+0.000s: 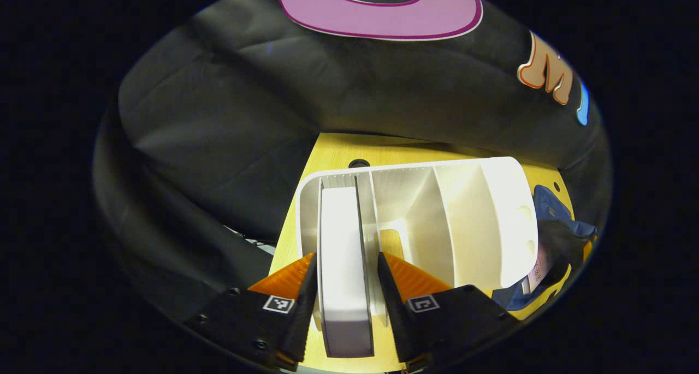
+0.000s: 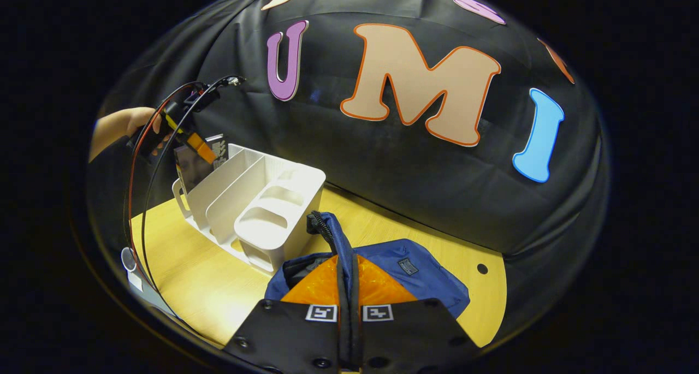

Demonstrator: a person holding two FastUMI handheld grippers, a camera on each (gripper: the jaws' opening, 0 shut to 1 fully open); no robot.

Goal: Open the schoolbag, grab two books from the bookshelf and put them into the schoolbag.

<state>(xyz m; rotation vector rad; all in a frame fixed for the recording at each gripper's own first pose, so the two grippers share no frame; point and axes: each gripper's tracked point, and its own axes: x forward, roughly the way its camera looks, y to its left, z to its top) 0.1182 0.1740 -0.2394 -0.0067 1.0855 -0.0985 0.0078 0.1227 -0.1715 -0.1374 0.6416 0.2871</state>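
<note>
Straddling a white-edged upright book (image 1: 344, 254), the left tongs (image 1: 347, 286) are standing open, one finger on either side of it with a thin gap showing at each face, so nothing is gripped yet. The book is sitting in the end compartment of the white plastic slotted bookshelf (image 1: 480, 210), directly ahead of these tongs; in the right gripper view the left tongs (image 2: 199, 147), held by a hand (image 2: 134, 124), are hovering at the far end of that bookshelf (image 2: 273, 210) over the dark cover of the book (image 2: 197, 164).

The right tongs (image 2: 348, 295) are pinched closed on the black strap (image 2: 345, 286) of the blue fabric schoolbag (image 2: 415, 275), which is lying on the yellow wooden bench (image 2: 191, 275) just beyond them, beside the bookshelf's near end.

Risks, as judged:
- closing off-centre, the left tongs could be catching the divider together with the book, dragging the light bookshelf along;
- a shallow hold could be letting the book slip or tilt while lifting.

Contents: the remaining bookshelf compartments are appearing empty; the schoolbag's interior is hidden, so what it is holding cannot be told.
</note>
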